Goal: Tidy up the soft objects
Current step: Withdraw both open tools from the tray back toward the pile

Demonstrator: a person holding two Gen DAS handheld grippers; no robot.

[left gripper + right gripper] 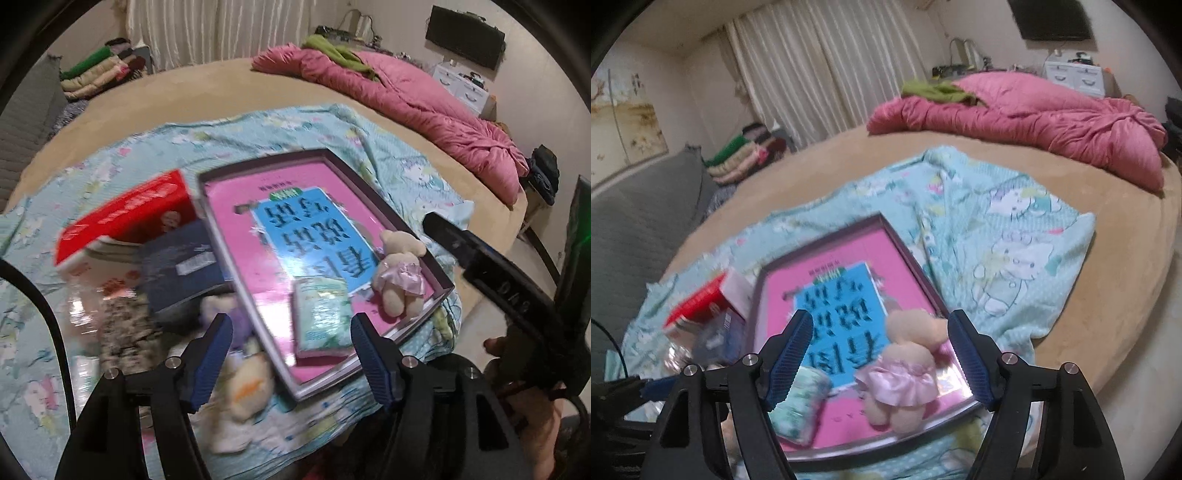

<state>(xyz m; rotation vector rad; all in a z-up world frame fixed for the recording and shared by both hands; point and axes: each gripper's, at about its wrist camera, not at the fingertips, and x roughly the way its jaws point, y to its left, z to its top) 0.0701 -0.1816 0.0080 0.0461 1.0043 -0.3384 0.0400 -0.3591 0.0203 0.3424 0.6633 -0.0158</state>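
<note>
A shallow pink box tray lies on a teal blanket on the bed. In it lie a beige teddy bear in a pink dress and a small green-white soft pack. More plush toys, one cream and one purplish, lie left of the tray. My left gripper is open, hovering over the tray's near edge above the pack. My right gripper is open, with the bear between its fingers; contact is unclear. The right gripper also shows in the left wrist view.
A red and white box, a dark blue book and a clear plastic item sit left of the tray. A pink quilt lies at the far side of the bed. Folded clothes are stacked far left.
</note>
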